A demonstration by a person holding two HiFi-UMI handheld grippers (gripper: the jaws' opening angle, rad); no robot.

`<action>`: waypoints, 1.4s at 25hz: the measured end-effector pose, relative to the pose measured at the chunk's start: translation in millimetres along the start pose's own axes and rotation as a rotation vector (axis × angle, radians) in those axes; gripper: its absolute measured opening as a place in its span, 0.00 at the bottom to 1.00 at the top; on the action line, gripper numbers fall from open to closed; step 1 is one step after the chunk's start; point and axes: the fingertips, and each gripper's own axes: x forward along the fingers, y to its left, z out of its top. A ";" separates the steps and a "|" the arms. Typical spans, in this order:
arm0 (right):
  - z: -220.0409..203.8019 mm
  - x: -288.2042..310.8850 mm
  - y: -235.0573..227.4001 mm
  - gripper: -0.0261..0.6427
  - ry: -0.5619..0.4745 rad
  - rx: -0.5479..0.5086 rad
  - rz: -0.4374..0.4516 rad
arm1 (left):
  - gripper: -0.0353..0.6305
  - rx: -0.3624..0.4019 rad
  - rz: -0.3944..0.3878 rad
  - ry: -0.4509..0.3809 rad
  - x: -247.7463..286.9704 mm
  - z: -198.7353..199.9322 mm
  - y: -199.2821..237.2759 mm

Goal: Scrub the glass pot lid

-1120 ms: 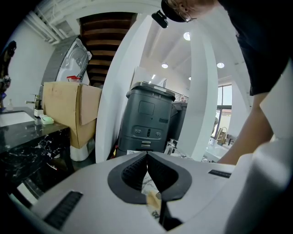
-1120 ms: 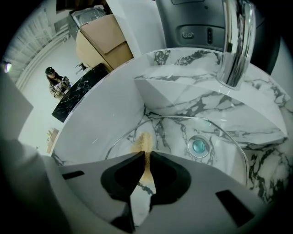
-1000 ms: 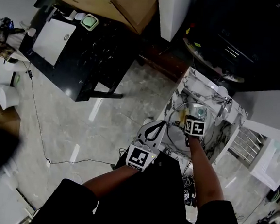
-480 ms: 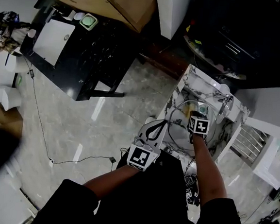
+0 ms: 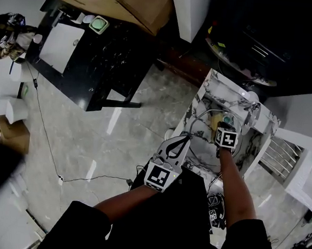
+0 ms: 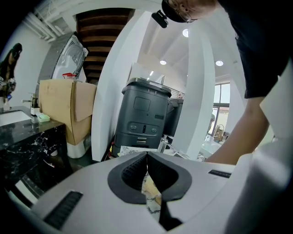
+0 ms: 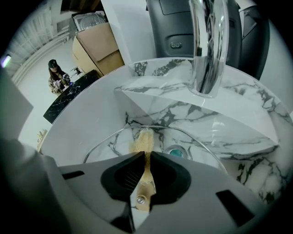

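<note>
The glass pot lid (image 5: 199, 148) sits tilted in the marble sink (image 5: 211, 88). Its thin rim (image 7: 183, 133) arcs across the right gripper view. My left gripper (image 5: 182, 139) is at the lid's near-left edge, jaws shut with the rim at their tips. In its own view the left gripper (image 6: 146, 158) shows closed pads and only a sliver of marble behind them. My right gripper (image 5: 221, 124) is over the basin, shut on a wooden-handled brush (image 7: 142, 142). The right gripper (image 7: 145, 156) points the tan bristles at the lid's far edge.
A chrome faucet (image 7: 208, 45) rises at the sink's back, close above the brush. A drain (image 7: 175, 151) lies behind the lid. A black marble table (image 5: 91, 56) with a cardboard box (image 5: 123, 2) stands far left. A cable (image 5: 46, 139) runs over the tiled floor.
The right gripper has slid with the brush to the right and slightly farther into the basin. The left gripper has barely shifted.
</note>
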 end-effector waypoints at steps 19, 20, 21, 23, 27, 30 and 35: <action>-21.5 -6.1 -36.4 0.12 -0.046 0.014 -0.043 | 0.08 0.028 -0.011 0.017 -6.2 -10.6 -31.8; -23.0 -8.0 -38.8 0.12 -0.045 0.018 -0.048 | 0.08 0.029 -0.013 0.017 -6.0 -10.8 -34.4; -24.8 -9.4 -41.2 0.12 -0.045 0.024 -0.051 | 0.08 0.028 -0.015 0.017 -5.4 -10.9 -37.0; -29.3 -11.3 -45.5 0.12 -0.043 0.037 -0.050 | 0.08 0.023 -0.017 0.010 -3.6 -11.4 -42.2; -37.7 -15.9 -55.4 0.12 -0.043 0.057 -0.054 | 0.08 0.035 -0.026 0.015 -1.0 -10.5 -52.7; -43.3 -22.4 -64.0 0.12 -0.041 0.072 -0.070 | 0.08 0.028 -0.031 0.009 0.1 -12.9 -61.2; -54.6 -28.6 -76.6 0.12 -0.037 0.083 -0.086 | 0.08 0.019 -0.029 -0.006 -0.4 -16.7 -71.7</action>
